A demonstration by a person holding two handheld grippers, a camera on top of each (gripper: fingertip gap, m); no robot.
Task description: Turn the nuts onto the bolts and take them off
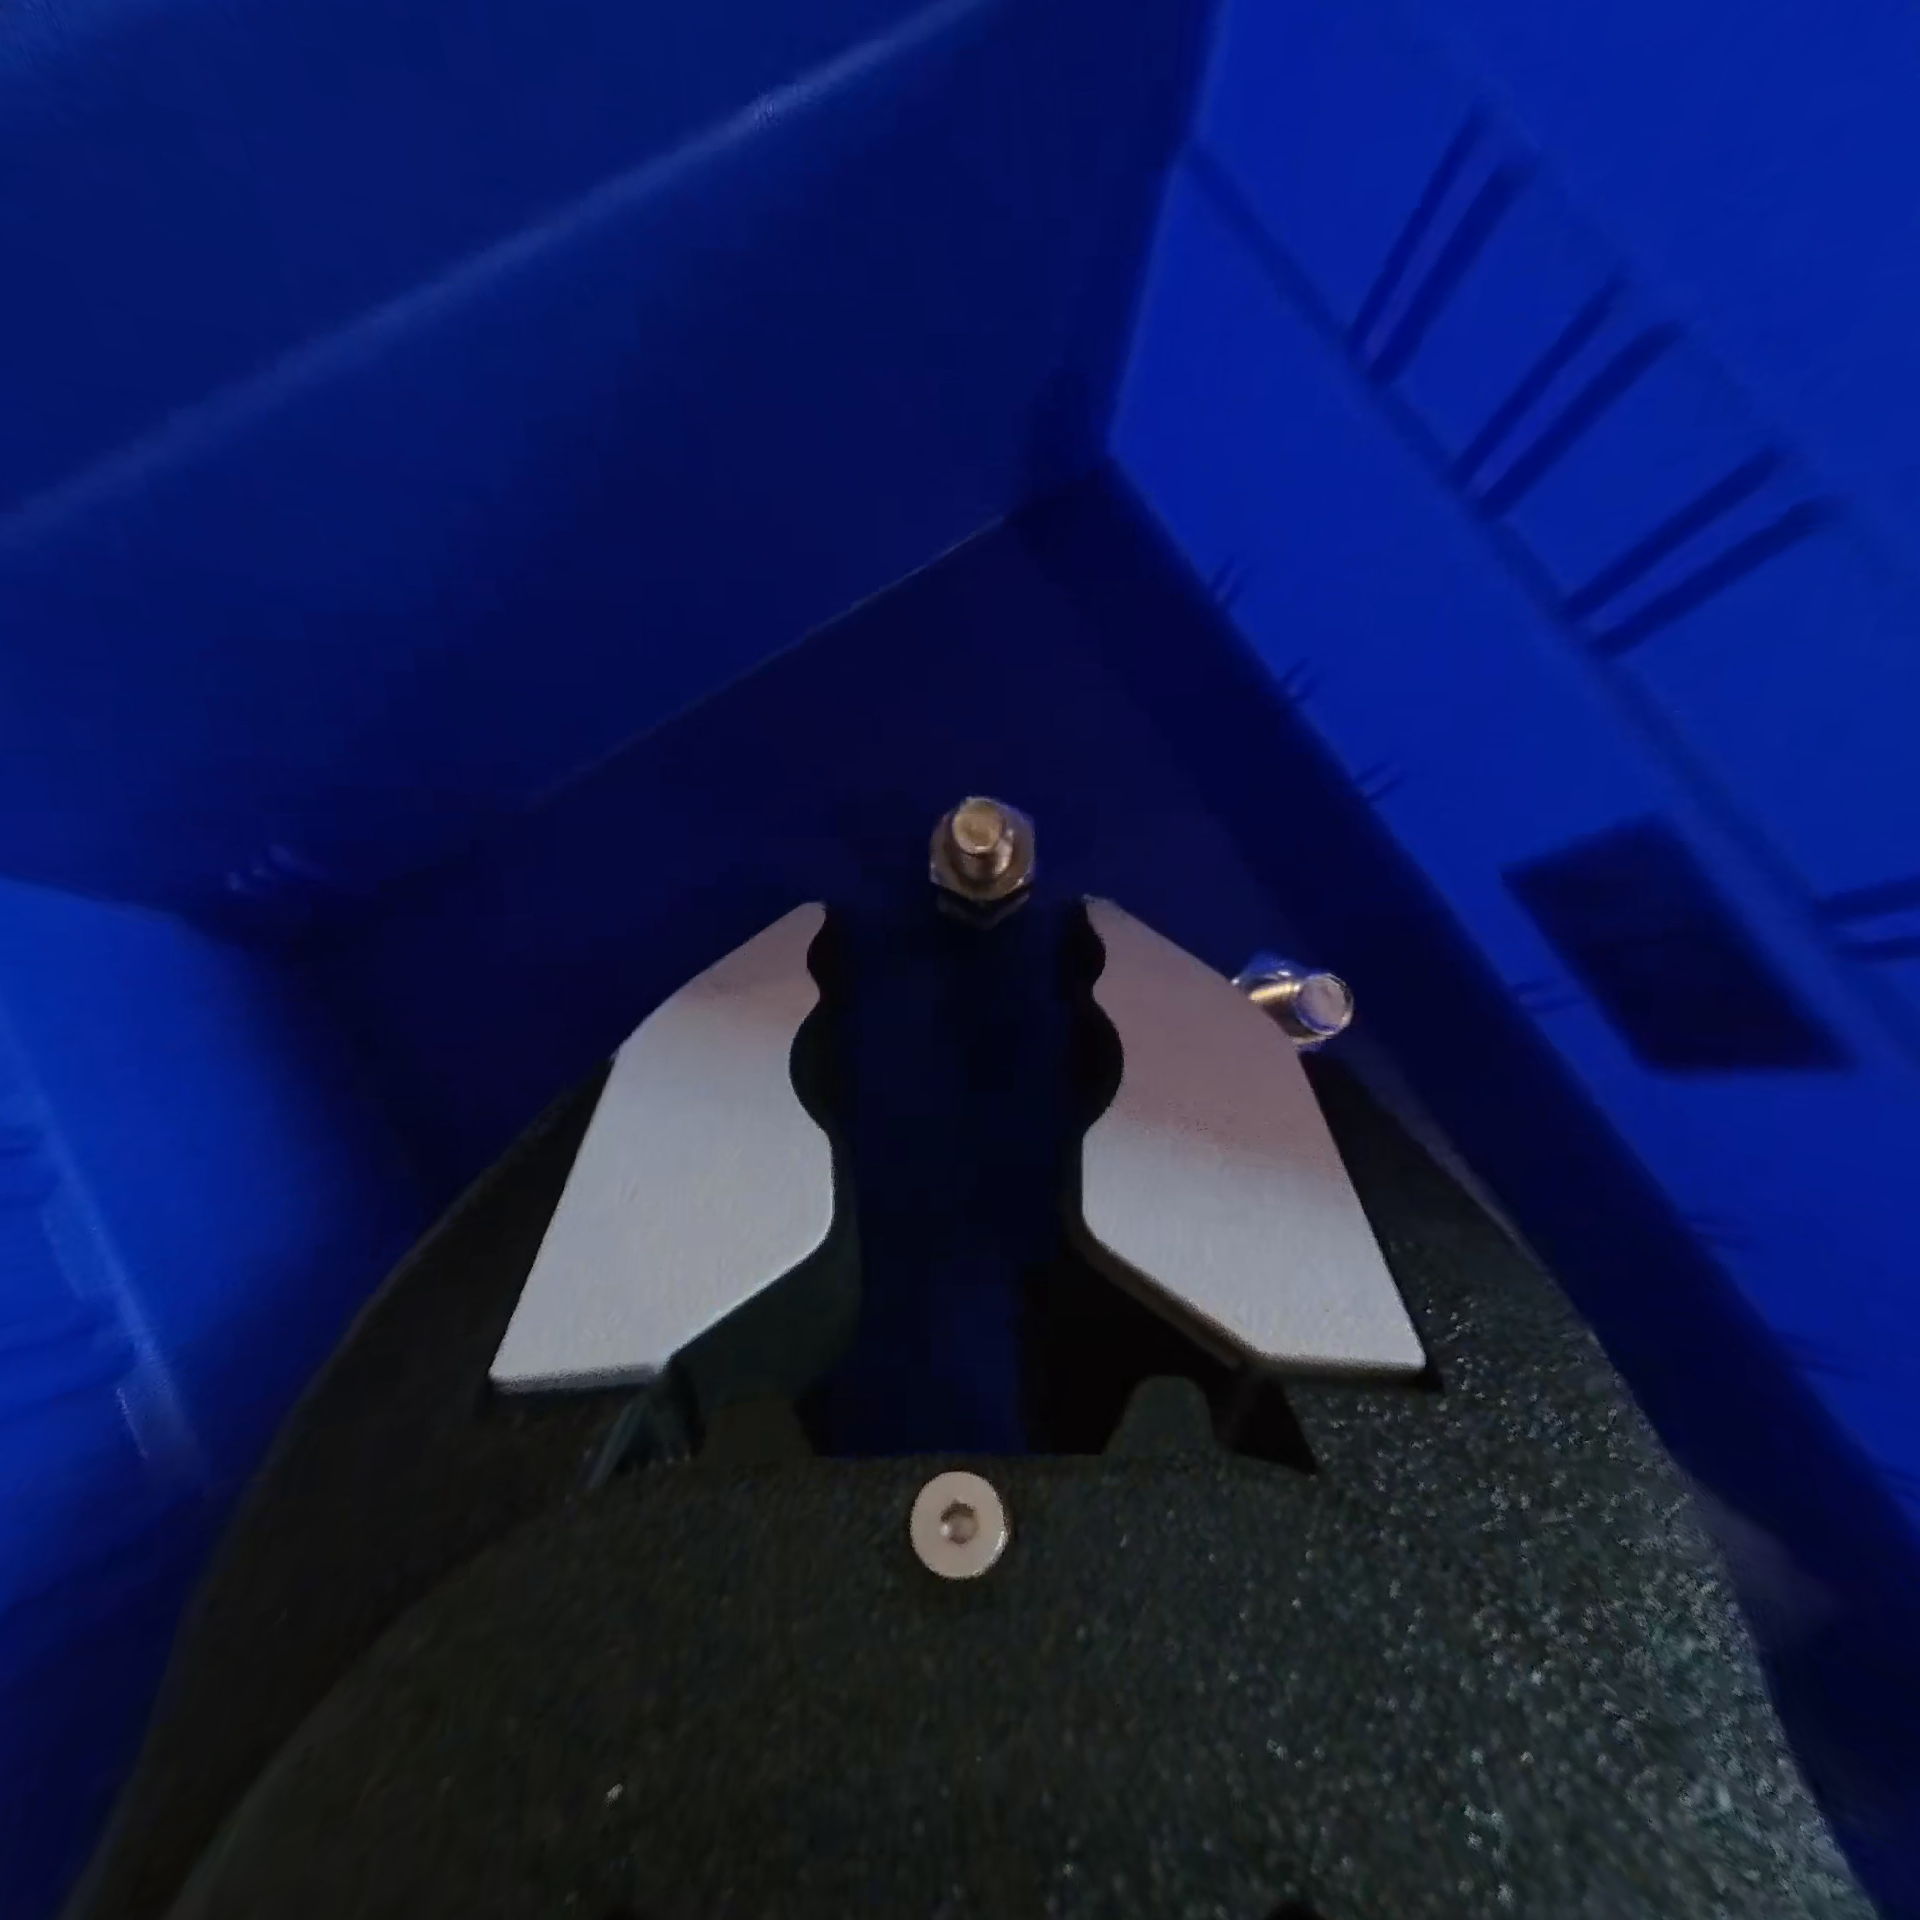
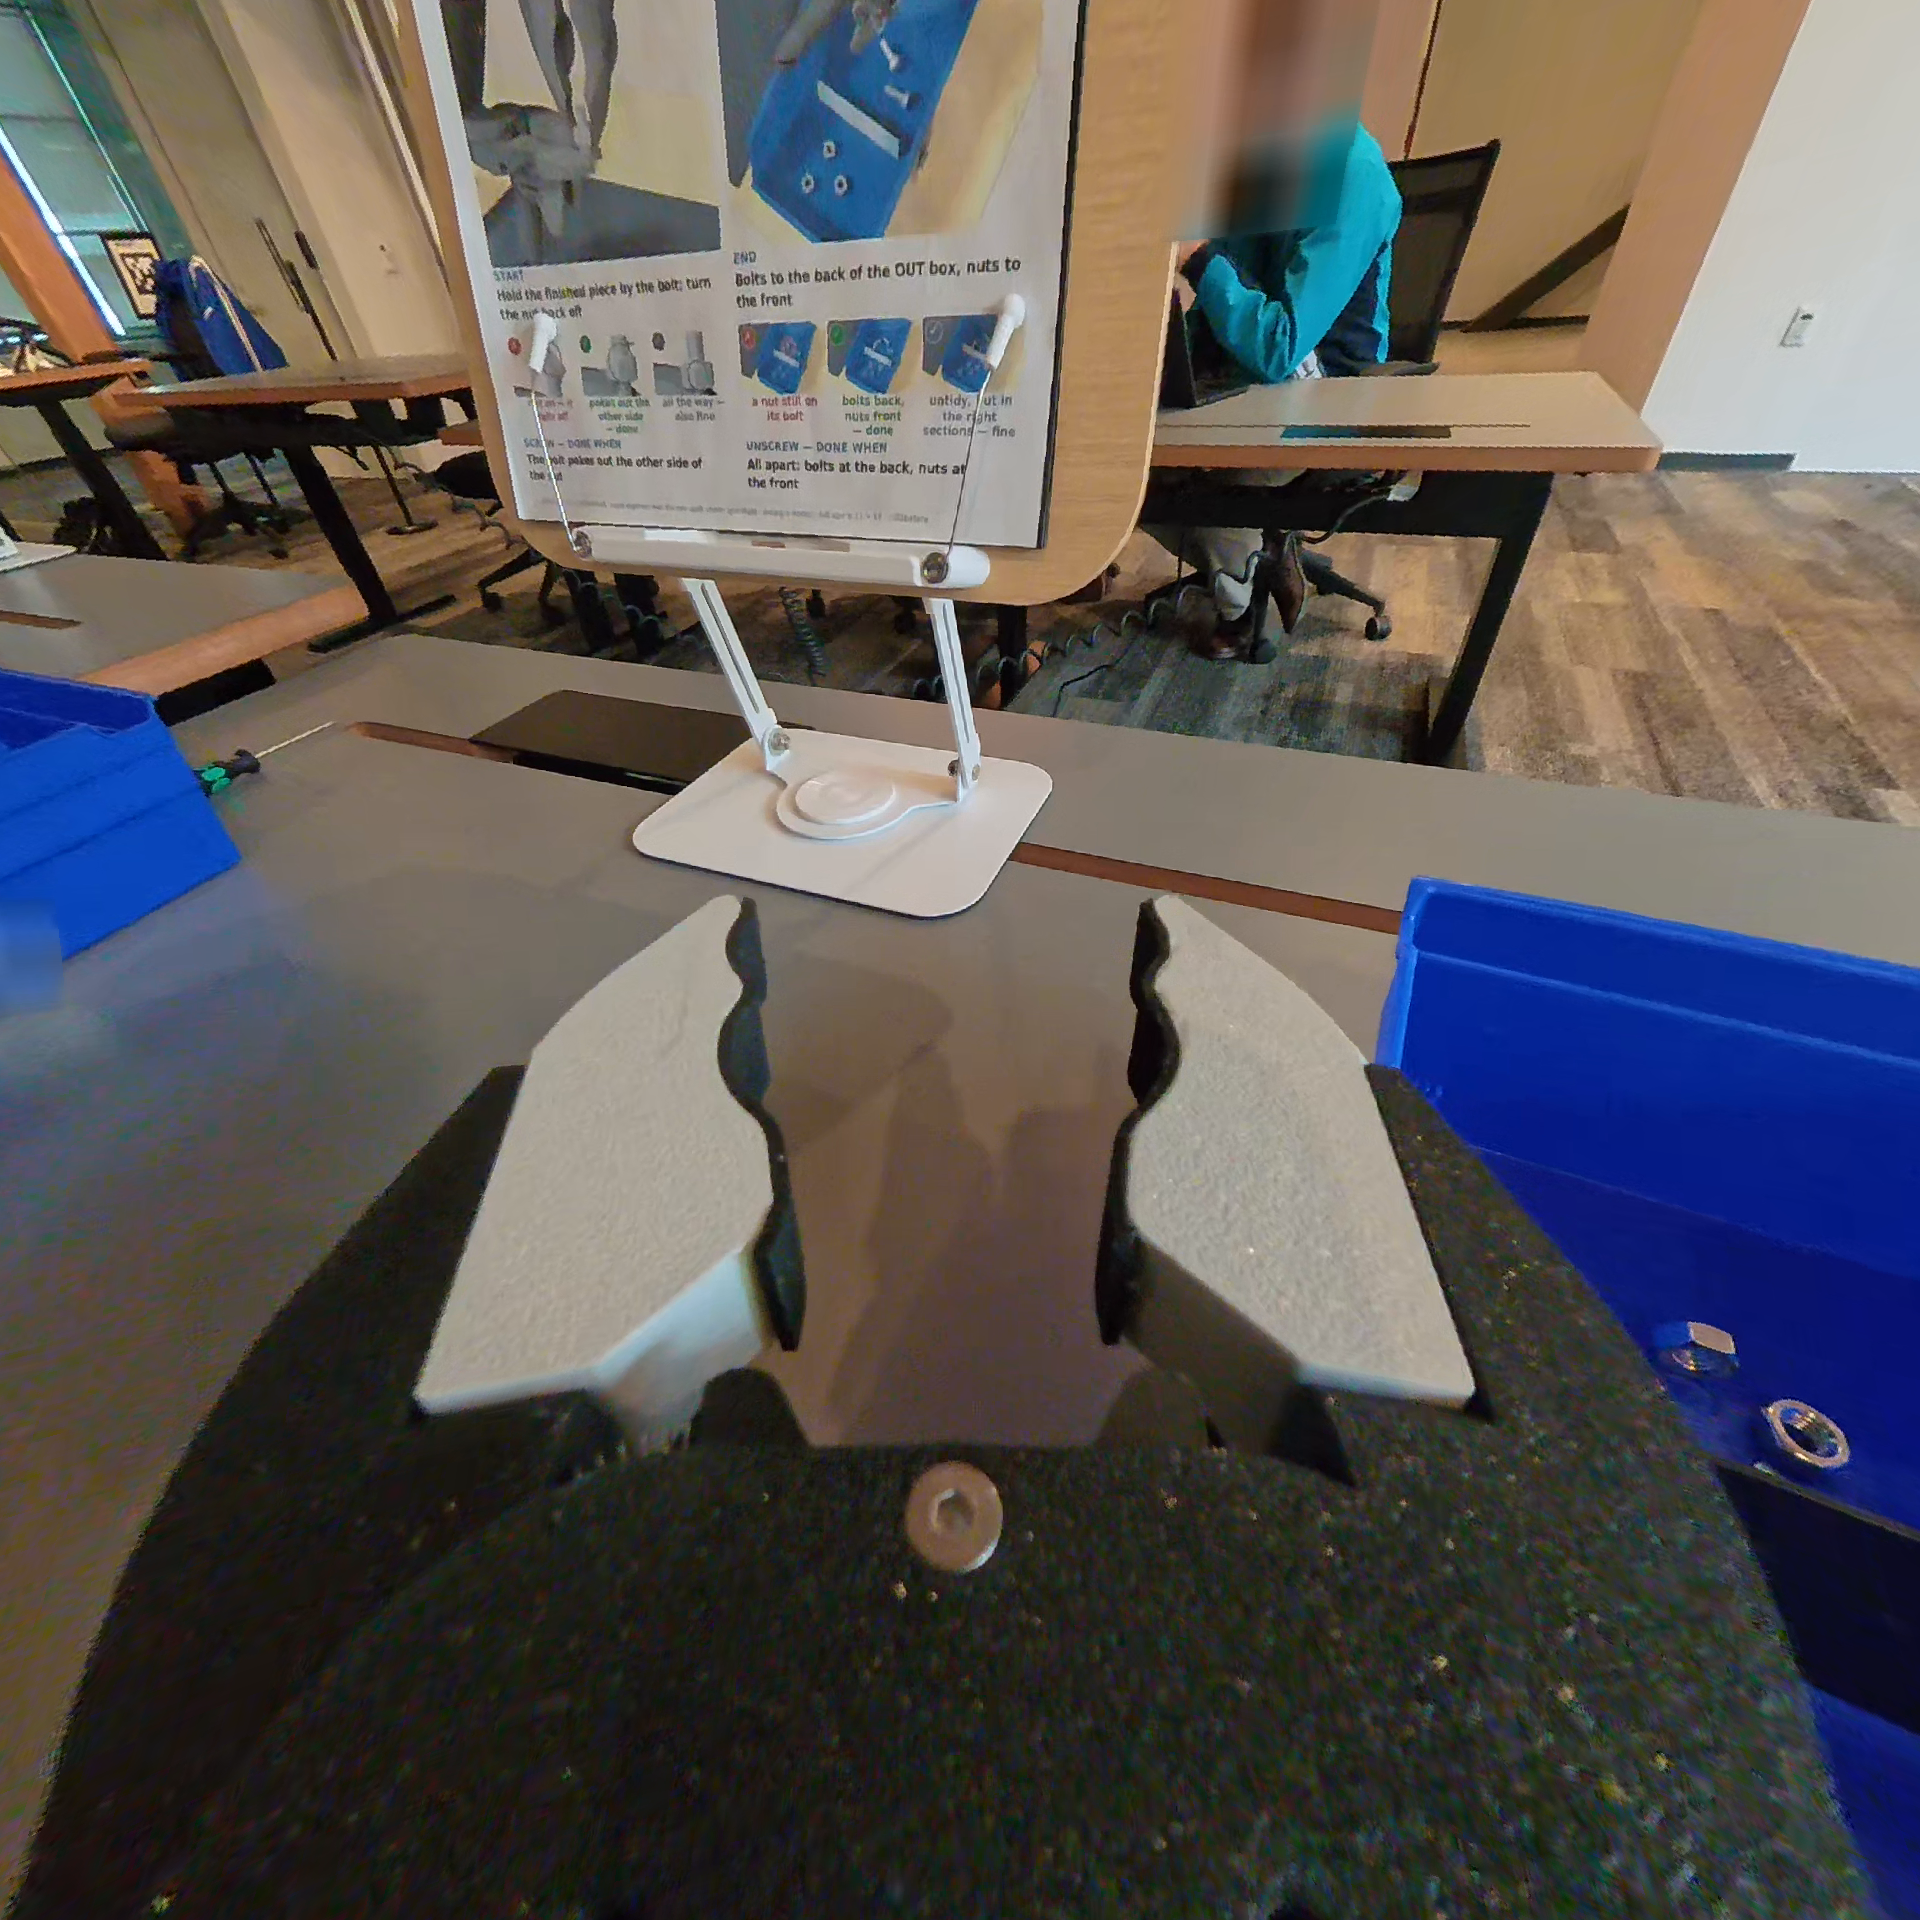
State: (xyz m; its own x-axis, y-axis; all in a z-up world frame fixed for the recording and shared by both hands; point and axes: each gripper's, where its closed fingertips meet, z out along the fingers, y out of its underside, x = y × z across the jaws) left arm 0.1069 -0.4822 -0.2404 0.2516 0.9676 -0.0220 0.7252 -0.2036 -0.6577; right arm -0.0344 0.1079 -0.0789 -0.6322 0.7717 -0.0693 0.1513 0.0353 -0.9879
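Observation:
In the left wrist view my left gripper is open and empty, deep inside a blue bin. A steel bolt with a nut on it stands on the bin floor just beyond the fingertips, in line with the gap. A second bolt lies by the right finger, partly hidden behind it. In the right wrist view my right gripper is open and empty above the grey table. Two loose nuts, one and another, lie in a blue bin to its right.
A white stand holding an instruction sheet is straight ahead on the table. Another blue bin sits at the left, with a green-handled screwdriver beside it. A person sits at a desk behind. My hands' fingertips stand some 65 centimetres from each other.

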